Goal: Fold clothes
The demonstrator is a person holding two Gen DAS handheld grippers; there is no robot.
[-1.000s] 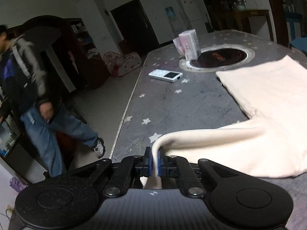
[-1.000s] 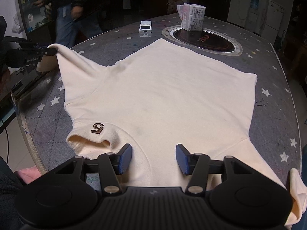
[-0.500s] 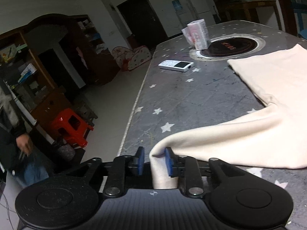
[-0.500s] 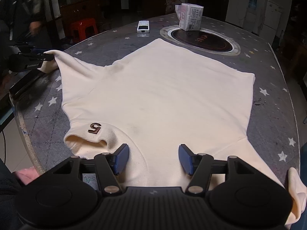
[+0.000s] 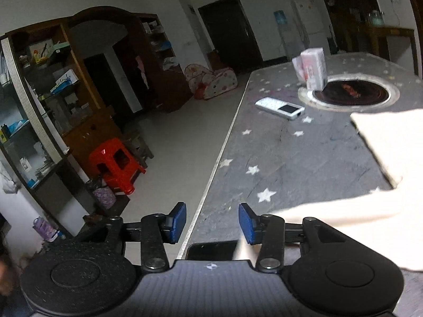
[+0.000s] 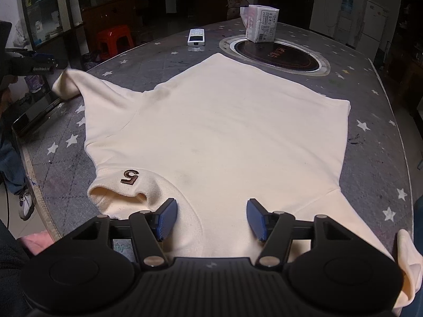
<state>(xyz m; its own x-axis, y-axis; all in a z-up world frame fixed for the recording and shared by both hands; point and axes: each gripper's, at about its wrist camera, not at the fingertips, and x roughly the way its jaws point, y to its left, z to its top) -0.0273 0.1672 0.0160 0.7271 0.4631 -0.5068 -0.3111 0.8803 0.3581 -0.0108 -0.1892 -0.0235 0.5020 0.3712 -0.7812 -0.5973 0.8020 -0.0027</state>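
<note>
Now the left tool [image 5: 212, 221] has released the sleeve [image 6: 69, 82] — right tool [image 6: 211, 219] still gapes empty.

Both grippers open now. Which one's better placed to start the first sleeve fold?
Left, probably. The left gripper is open right beside the sleeve cuff at the table edge, so a re-grip is short. The right gripper hovers open over the sweater near its collar, away from either cuff.

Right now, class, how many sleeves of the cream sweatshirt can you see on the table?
2. The left sleeve stretches to the table's left edge beside the left gripper; the right sleeve runs off at lower right, partly hidden.
</note>
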